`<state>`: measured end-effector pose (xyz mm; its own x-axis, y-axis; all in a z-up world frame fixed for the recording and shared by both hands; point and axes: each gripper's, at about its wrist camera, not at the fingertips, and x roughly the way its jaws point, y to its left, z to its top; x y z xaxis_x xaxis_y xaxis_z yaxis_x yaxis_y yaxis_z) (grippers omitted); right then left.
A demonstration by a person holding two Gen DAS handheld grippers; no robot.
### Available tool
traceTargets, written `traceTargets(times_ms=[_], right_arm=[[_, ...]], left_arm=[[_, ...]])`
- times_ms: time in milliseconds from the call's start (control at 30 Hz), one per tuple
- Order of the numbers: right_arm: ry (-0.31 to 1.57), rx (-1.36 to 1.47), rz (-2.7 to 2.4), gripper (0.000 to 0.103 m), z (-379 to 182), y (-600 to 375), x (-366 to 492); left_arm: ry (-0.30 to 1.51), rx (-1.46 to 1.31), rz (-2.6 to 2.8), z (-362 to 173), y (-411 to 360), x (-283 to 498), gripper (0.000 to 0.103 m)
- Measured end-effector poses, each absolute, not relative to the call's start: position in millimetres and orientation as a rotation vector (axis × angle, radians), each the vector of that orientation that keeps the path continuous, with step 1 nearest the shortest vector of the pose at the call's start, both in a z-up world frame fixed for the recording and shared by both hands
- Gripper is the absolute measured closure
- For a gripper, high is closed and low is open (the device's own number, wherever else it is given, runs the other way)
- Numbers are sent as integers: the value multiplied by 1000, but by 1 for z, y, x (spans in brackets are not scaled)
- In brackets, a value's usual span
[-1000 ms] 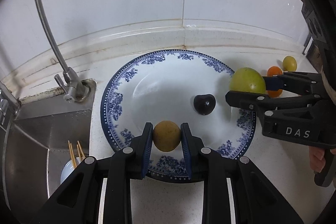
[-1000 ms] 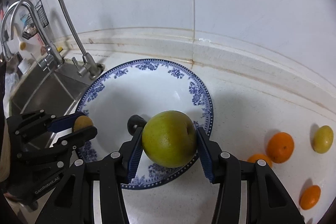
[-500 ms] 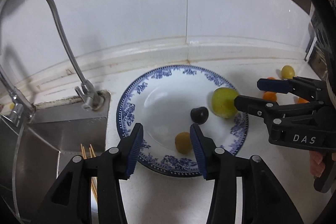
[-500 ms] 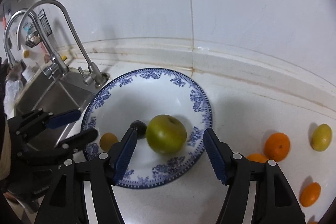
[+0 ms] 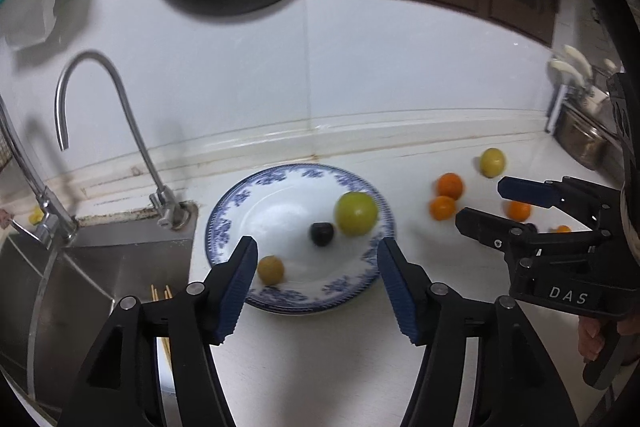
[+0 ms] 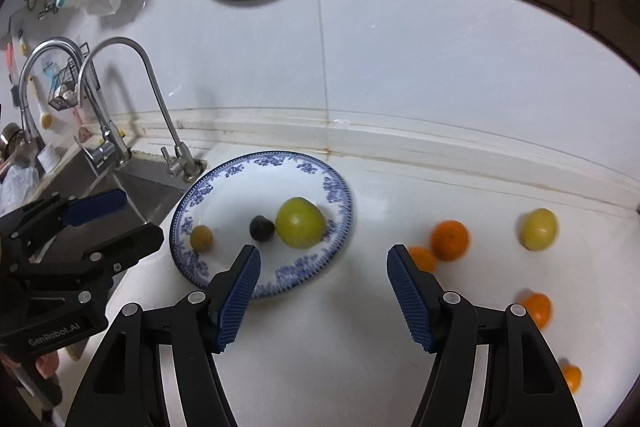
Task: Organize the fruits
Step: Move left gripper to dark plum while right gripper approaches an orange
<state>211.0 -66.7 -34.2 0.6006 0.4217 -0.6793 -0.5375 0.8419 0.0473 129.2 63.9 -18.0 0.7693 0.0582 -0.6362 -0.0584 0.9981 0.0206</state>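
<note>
While three fruits already lie on the blue-and-white plate point(image 6: 340, 187), the sorting looks only partly done, to my eye. On it sit a large green fruit point(image 6: 300, 222), a small dark fruit point(image 6: 262, 228) touching it or just beside it, and a small yellow-brown fruit point(image 6: 201, 237) apart near the sink-side rim. Out on the white counter point(image 6: 340, 347) wait five loose pieces: four oranges, one point(image 6: 449, 240) with a second tucked just beside it and two more nearer the camera, plus one yellow-green fruit point(image 6: 538, 229) toward the wall. So three are placed and five are left, as far as I can count. The left gripper point(image 5: 318, 277) stands apart and empty, its jaws having just been opening with nothing between them. The right gripper point(image 6: 323, 289) likewise gapes empty above the counter between the plate and the oranges.
</note>
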Motion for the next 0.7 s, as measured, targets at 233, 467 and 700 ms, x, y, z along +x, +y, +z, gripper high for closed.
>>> traceTargets(times_ms=[233,467,700], right_arm=[[698,-132,479,36,-14,-118,183],[674,-104,397,36,-2,-167,163],[673,-81,307,36,-1,-210,154]], left_arm=[[641,20,-3,-3,25,112,37],[601,38,-95,9,-20,104,33],[584,89,-157,5,-59,111,33]])
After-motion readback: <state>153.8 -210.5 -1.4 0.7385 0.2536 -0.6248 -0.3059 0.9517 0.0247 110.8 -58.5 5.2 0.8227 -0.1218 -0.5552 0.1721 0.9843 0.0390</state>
